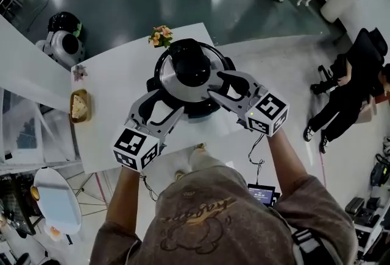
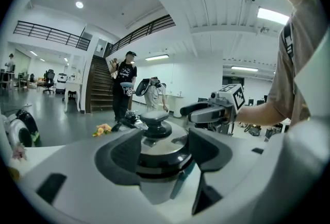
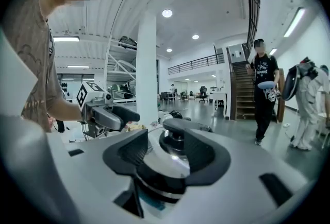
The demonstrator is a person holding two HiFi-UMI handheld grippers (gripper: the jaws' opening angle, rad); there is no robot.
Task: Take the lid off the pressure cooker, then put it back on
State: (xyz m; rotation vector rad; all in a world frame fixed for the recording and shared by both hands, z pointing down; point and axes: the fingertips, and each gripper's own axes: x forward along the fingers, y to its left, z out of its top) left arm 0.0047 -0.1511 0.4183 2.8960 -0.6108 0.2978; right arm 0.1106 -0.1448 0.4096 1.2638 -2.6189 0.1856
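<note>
The pressure cooker (image 1: 189, 78) stands on the white table (image 1: 113, 84), with its steel lid (image 1: 172, 82) and black knob (image 1: 189, 61) in place. My left gripper (image 1: 163, 105) sits at the cooker's near left side; in the left gripper view (image 2: 157, 151) its jaws stand wide with the lid's rim (image 2: 160, 158) between them. My right gripper (image 1: 215, 84) reaches over the lid's right edge. In the right gripper view (image 3: 167, 158) its jaws also frame the lid (image 3: 167, 164) and knob (image 3: 183, 127), and I see no pad pressing on it.
Orange flowers (image 1: 161, 35) lie just behind the cooker. A small wooden dish (image 1: 79, 106) sits at the table's left edge. A round side table (image 1: 56, 200) stands lower left. A cable (image 1: 256, 154) hangs off the near edge. People stand on the floor beyond.
</note>
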